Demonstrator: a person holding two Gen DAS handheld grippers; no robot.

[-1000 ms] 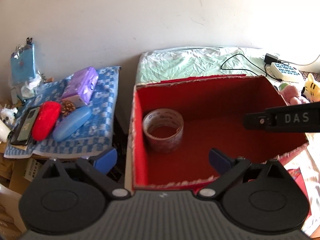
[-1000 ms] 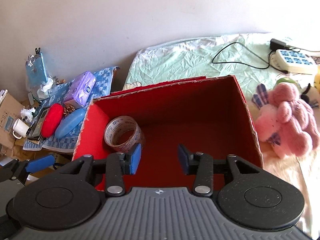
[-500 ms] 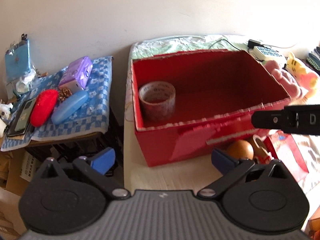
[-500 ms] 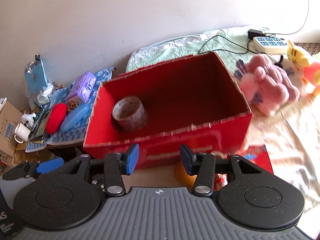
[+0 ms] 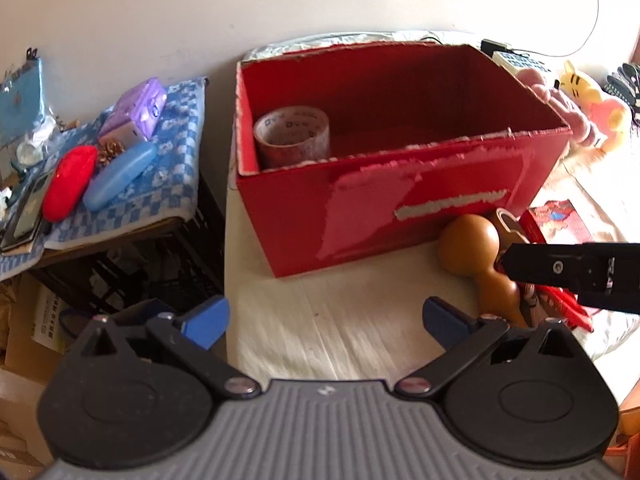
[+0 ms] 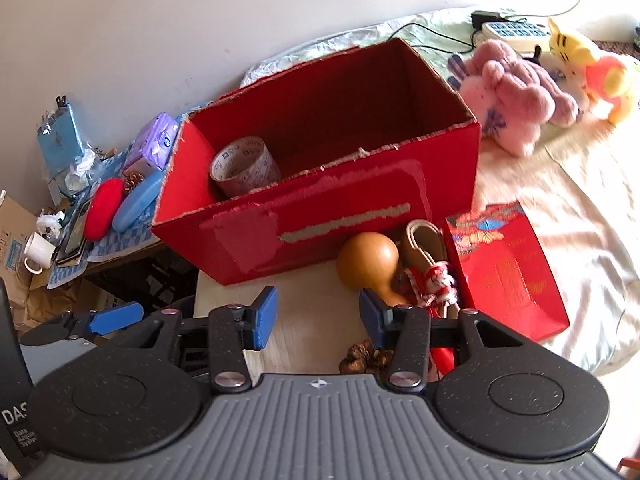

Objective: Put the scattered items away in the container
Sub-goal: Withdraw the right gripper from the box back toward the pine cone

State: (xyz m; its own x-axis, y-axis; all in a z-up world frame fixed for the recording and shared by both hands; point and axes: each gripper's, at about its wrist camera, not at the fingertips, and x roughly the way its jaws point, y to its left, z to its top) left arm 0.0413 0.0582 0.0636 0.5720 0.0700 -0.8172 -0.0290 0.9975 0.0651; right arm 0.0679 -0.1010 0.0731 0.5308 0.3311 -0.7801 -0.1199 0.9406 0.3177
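two claws gape empty: left claw (image 5: 326,318), right claw (image 6: 313,318) marked "das". one tape roll (image 6: 244,168) lies inside the red box (image 6: 340,216); a gourd (image 6: 370,264) lies before it.

1. Red box (image 6: 340,216): open-topped cardboard, torn rim, front wall scuffed pale with a grey strip.
2. Tape roll (image 6: 244,168): inside the box, leaning in its left corner.
3. Brown gourd (image 6: 368,262): lying just before the box front.
4. Red envelope (image 6: 508,276): flat, right of the gourd.
5. Pine cone (image 6: 362,360): near edge, partly hidden.
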